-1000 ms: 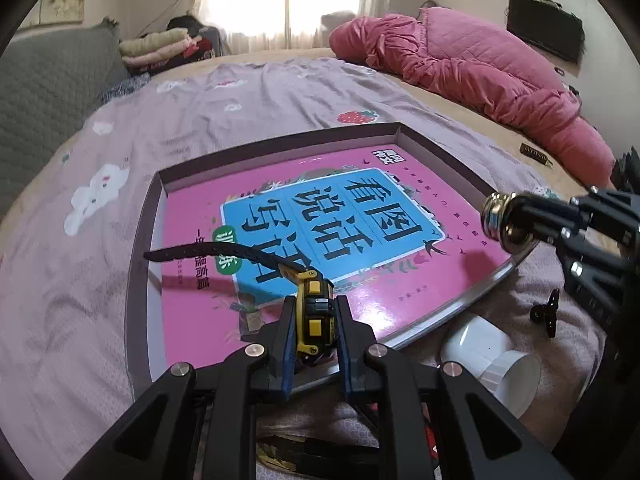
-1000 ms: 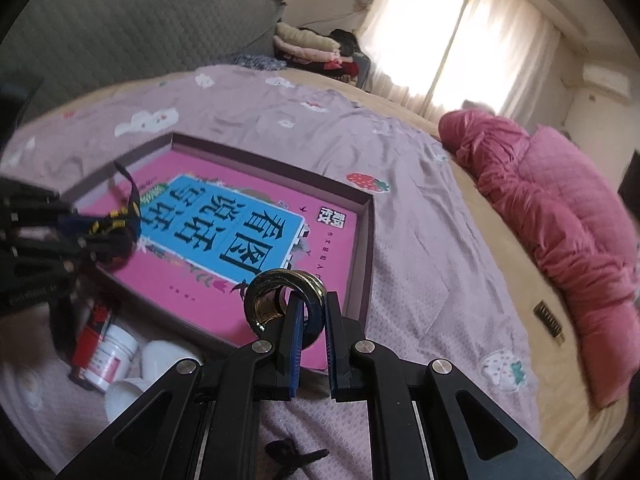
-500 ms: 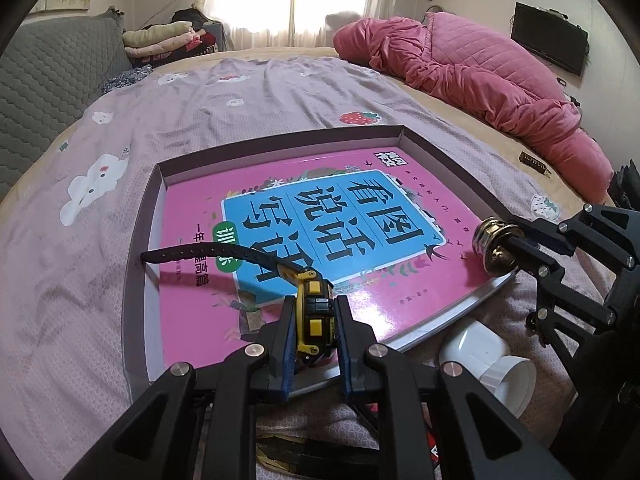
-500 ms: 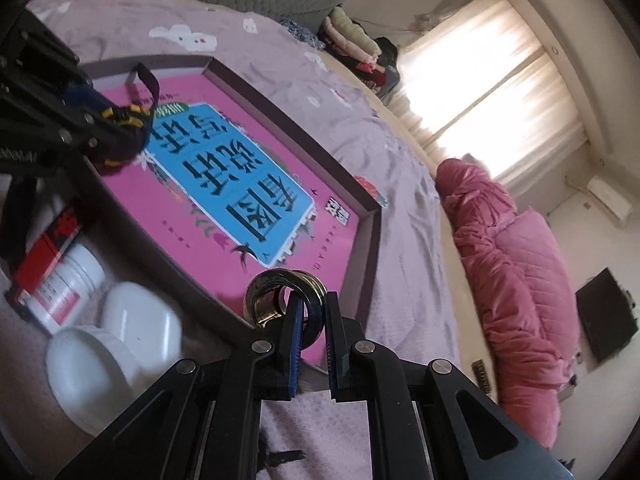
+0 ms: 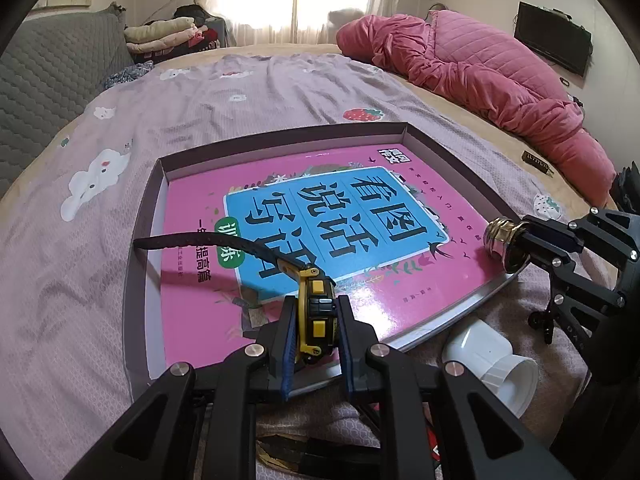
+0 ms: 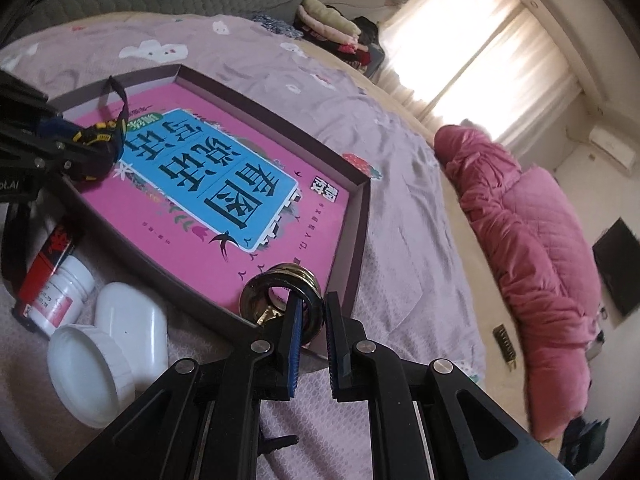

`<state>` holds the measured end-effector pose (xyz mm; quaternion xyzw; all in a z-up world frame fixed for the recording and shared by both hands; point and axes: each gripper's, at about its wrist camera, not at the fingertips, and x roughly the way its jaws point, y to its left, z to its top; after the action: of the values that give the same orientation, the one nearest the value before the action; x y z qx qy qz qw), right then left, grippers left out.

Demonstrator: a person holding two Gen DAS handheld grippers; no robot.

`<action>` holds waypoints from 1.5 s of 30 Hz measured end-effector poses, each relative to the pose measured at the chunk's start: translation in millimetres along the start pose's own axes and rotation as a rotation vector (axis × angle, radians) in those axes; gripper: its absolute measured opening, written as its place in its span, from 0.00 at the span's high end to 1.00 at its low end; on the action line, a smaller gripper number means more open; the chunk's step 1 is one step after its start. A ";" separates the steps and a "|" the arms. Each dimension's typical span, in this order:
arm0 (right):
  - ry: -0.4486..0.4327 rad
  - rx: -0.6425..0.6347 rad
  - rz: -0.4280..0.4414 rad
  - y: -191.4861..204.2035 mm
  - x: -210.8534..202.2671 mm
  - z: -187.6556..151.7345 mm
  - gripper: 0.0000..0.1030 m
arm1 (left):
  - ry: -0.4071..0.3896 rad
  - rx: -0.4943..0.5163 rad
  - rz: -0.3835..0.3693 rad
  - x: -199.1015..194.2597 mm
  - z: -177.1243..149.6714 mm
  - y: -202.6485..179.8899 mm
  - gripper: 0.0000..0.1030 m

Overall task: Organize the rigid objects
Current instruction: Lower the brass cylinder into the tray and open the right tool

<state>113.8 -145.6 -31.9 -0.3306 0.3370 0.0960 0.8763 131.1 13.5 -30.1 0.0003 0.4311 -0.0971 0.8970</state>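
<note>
A shallow dark purple box point(image 5: 136, 280) lies on the bed with a pink and blue book point(image 5: 360, 216) flat inside it. My left gripper point(image 5: 317, 312) is shut on a yellow and black tape measure point(image 5: 314, 292) over the box's near edge. The tape measure's black strap point(image 5: 200, 238) arches out over the book. My right gripper point(image 6: 312, 308) is shut on a brass ring fitting point(image 6: 276, 292) at the box's near right corner point(image 6: 360, 216). Whether the fitting point(image 5: 500, 244) touches the book I cannot tell.
A white pipe fitting point(image 5: 492, 360) and a white bottle with a red label point(image 6: 60, 300) lie on the sheet just in front of the box. A small black part point(image 5: 540, 320) sits near them. A pink quilt point(image 5: 480, 68) is heaped at the far right.
My right gripper has rolled and sunk a little with the brass fitting, toward the box's near right corner. My left gripper and the tape measure have stayed put.
</note>
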 end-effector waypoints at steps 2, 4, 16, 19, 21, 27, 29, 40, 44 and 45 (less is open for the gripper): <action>0.002 0.033 0.013 -4.5 -0.2 -1.5 0.88 | 0.003 -0.001 -0.001 0.1 -0.2 0.3 0.81; 0.003 0.067 0.022 -9.7 -0.5 -3.5 0.87 | 0.004 -0.003 -0.003 0.2 -0.5 1.0 0.81; 0.005 0.297 0.125 -44.9 -0.2 -20.4 0.76 | 0.033 -0.099 -0.050 4.3 -1.1 14.9 0.72; 0.009 0.340 0.142 -51.3 1.3 -21.7 0.72 | 0.033 -0.100 -0.045 4.3 -1.5 15.1 0.72; 0.009 0.354 0.146 -53.3 1.3 -22.4 0.70 | 0.034 -0.102 -0.046 4.3 -1.4 15.2 0.72; 0.002 0.352 0.144 -55.0 -1.0 -24.5 0.69 | 0.036 -0.109 -0.049 4.6 -1.7 16.3 0.72; 0.000 0.356 0.149 -56.0 -1.4 -24.9 0.69 | 0.039 -0.116 -0.053 4.9 -1.6 17.1 0.71; -0.005 0.368 0.158 -55.8 -4.6 -26.7 0.67 | 0.044 -0.128 -0.053 3.6 -1.4 18.3 0.71; -0.006 0.365 0.161 -51.5 -5.7 -24.6 0.65 | 0.042 -0.134 -0.053 1.6 -2.3 18.8 0.70; -0.007 0.365 0.161 -50.6 -6.3 -24.3 0.65 | 0.041 -0.134 -0.052 1.1 -2.4 18.7 0.70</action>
<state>116.0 -199.5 -15.2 -0.1381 0.3712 0.1042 0.9123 133.1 31.9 -34.0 -0.0689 0.4549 -0.0914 0.8832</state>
